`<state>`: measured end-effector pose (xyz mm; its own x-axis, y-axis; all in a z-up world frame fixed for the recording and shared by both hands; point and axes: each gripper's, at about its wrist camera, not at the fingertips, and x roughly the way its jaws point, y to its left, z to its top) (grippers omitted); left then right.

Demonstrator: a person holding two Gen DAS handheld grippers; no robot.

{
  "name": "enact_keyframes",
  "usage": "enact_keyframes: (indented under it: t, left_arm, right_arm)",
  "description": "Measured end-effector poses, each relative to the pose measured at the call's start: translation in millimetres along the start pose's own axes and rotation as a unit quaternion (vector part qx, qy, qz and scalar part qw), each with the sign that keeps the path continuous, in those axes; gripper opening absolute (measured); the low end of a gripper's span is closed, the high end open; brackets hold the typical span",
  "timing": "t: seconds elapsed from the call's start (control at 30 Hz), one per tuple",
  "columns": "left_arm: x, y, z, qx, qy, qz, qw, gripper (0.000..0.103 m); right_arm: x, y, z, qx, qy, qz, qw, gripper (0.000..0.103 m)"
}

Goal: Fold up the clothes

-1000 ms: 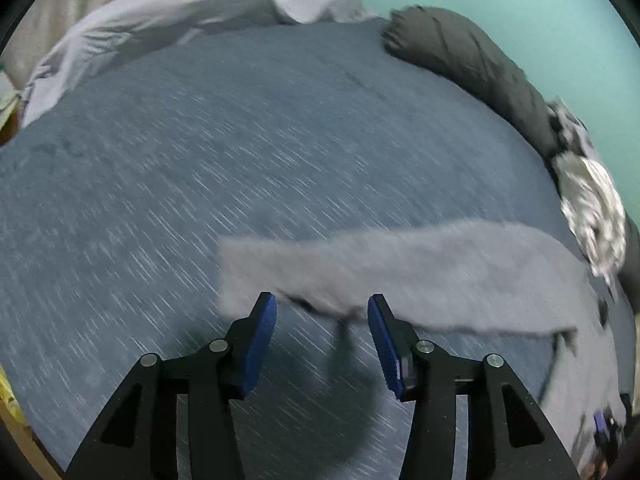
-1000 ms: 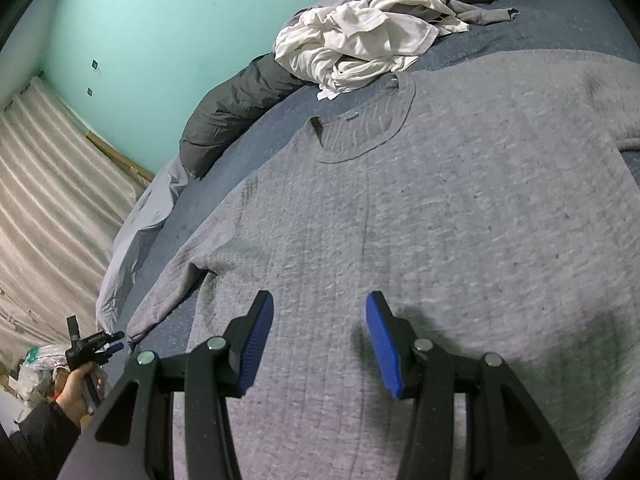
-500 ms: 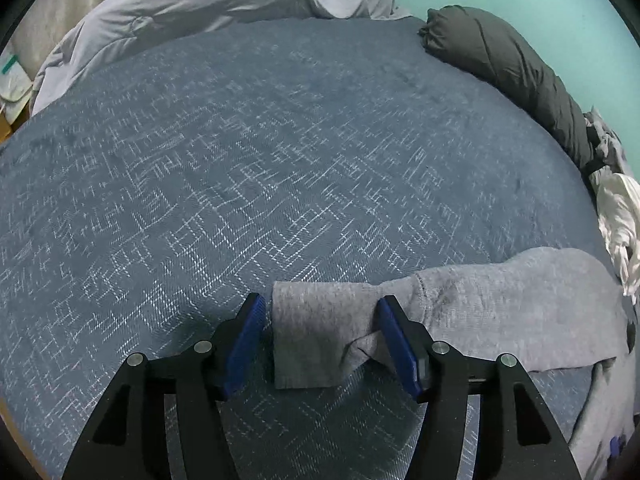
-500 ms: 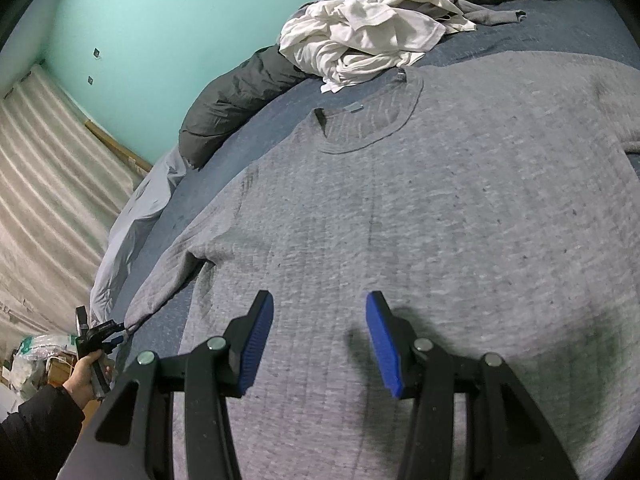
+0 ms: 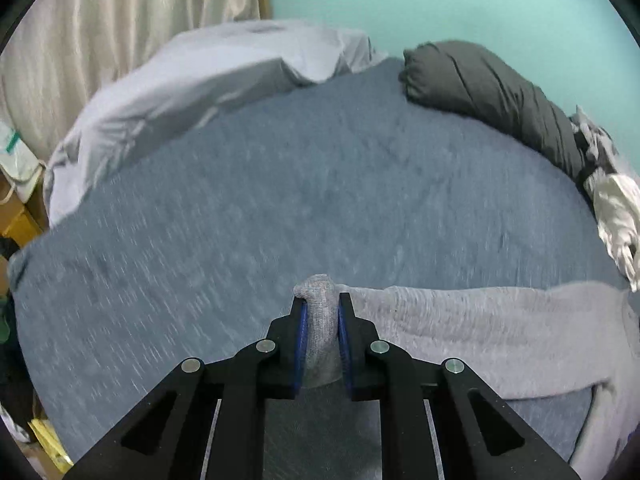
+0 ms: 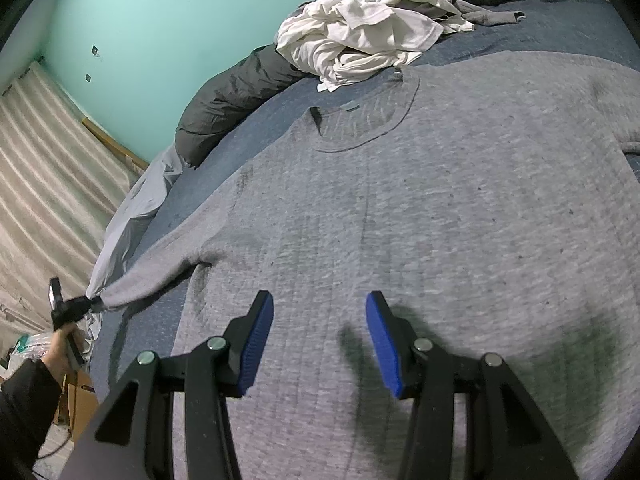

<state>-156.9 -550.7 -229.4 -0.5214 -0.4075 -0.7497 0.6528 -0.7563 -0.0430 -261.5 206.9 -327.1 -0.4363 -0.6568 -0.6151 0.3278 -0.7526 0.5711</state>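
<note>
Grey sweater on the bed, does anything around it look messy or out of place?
Yes: a crumpled white garment pile spills onto the grey sweater's collar edge, and the dark duvet is bunched along the turquoise wall.

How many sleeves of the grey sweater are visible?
2. The left sleeve stretches toward the left gripper, whose jaws are closing on its cuff. The right sleeve is mostly cut off at the right wrist view's edge.

Black gripper (image 6: 320,312) frames, blue ribbed pads, silver screws; dark sleeve (image 6: 24,412)
</note>
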Motion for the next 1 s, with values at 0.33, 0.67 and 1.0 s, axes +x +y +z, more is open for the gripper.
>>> enact_keyframes:
  t: [0.33, 0.67, 1.0]
  left_arm:
    - [37.5, 34.6, 14.2, -0.024, 0.050, 0.008, 0.9984, 0.018]
    - [24.1, 61.7, -9.7, -0.059, 0.040, 0.002, 0.9974, 0.032]
    - [44.1, -33.6, -14.0, 0.052, 0.071, -0.068, 0.9938, 0.036]
  right_arm:
    - [8.7, 1.2, -3.7, -0.008, 0.011, -0.009, 1.000, 0.049]
    - [8.4, 5.0, -4.9, -0.012, 0.011, -0.007, 1.000, 0.049]
    - [7.5, 4.7, -5.4, -0.012, 0.010, -0.006, 1.000, 0.049]
